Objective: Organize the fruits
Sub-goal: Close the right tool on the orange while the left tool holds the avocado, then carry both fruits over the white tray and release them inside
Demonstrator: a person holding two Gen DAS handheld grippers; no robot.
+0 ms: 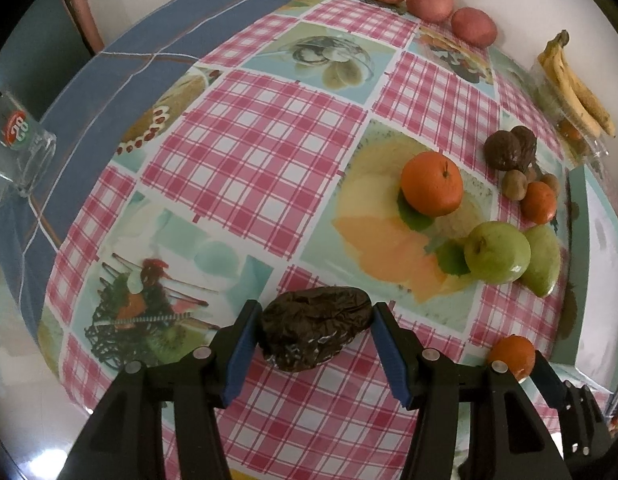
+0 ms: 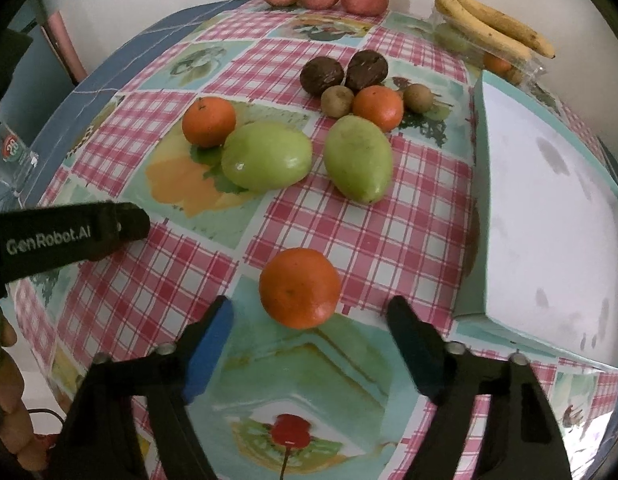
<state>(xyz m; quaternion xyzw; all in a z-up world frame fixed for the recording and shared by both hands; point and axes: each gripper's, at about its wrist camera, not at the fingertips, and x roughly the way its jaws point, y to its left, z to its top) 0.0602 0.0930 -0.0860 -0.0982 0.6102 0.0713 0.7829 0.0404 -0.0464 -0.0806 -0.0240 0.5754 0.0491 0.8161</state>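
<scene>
The left gripper [image 1: 315, 334] pinches a wrinkled dark fruit [image 1: 315, 330]; the right gripper [image 2: 309, 320], fingers spread, could nudge the orange [image 2: 300, 287] rolling toward the box [image 2: 549, 208].

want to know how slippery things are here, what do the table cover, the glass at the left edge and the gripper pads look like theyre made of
Table cover: seems plastic-coated or vinyl, printed checks and fruit pictures, lying smooth with a faint sheen.
Glass: clear glass or hard plastic, see-through with a printed logo.
Left hand-held gripper pads: blue, matte, likely rubber or foam on black hard plastic fingers.
</scene>
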